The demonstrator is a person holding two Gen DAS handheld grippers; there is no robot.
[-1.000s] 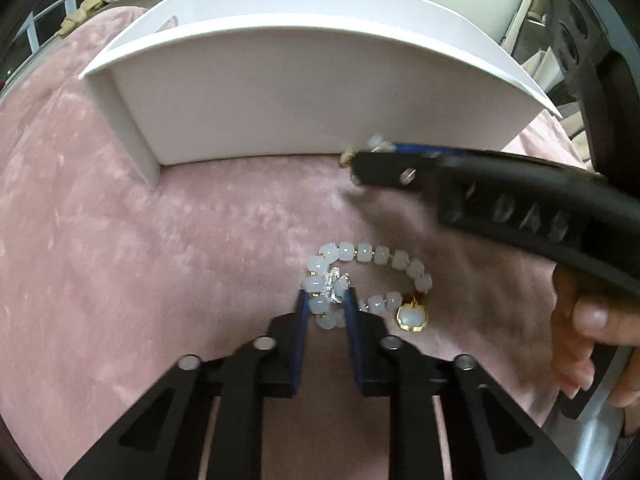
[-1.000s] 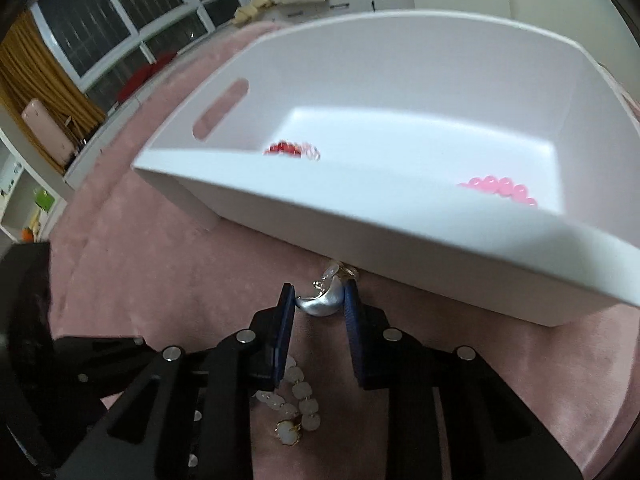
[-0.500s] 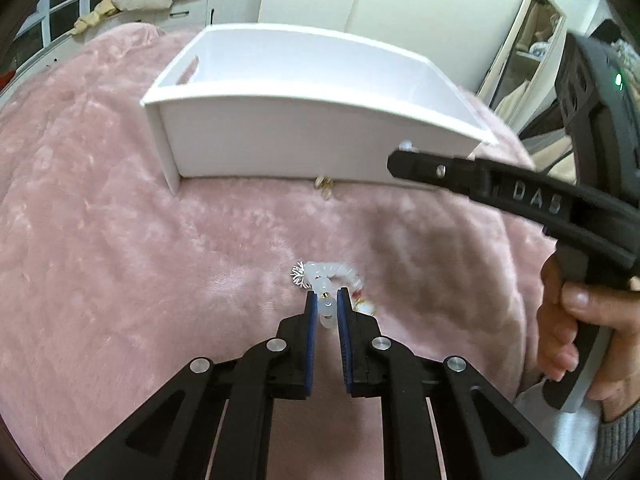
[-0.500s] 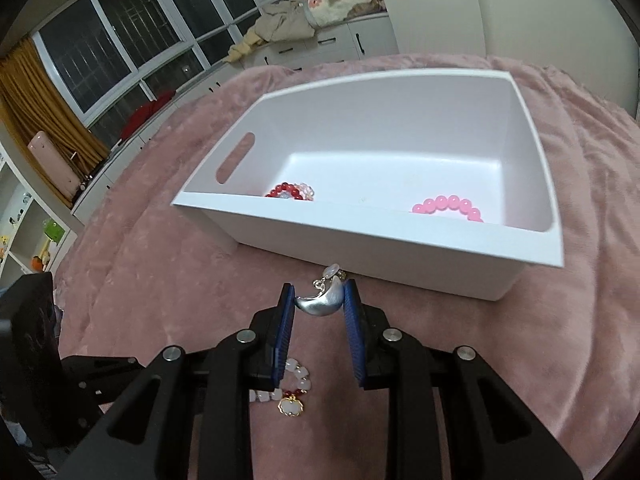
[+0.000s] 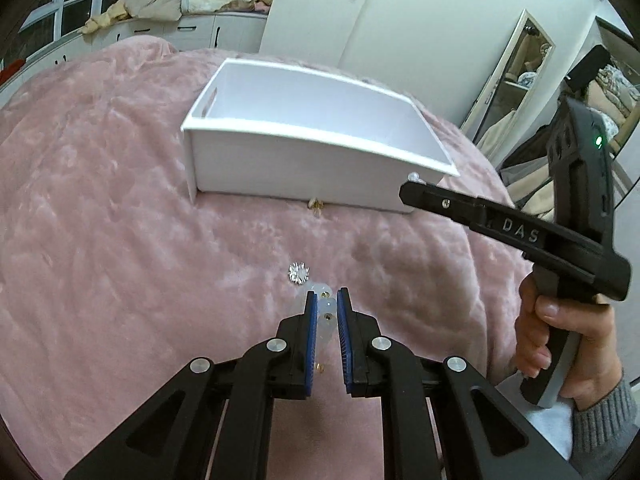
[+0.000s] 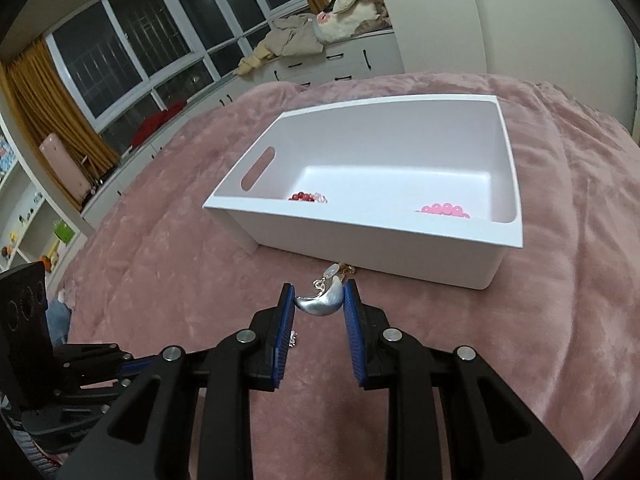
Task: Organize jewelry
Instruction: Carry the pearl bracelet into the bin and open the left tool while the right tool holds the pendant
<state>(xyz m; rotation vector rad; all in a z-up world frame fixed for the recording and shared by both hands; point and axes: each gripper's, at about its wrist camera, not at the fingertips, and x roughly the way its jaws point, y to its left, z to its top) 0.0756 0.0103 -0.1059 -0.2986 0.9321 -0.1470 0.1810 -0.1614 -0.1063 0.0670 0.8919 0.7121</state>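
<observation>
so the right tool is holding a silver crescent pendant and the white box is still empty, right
Not quite. The right tool does hold the silver crescent pendant, but the white box is not empty: the right wrist view shows red beads and pink beads lying on its floor.

Lighting: even indoor light from above, moderately bright; windows (image 6: 132,60) dark. Shadows: soft, faint, under the white box (image 6: 376,200) at 6 o'clock. Glare: mild on box walls. Distortion: strong fisheye bending, black vignette at corners. Focus: sharp centrally, softer at edges.
</observation>
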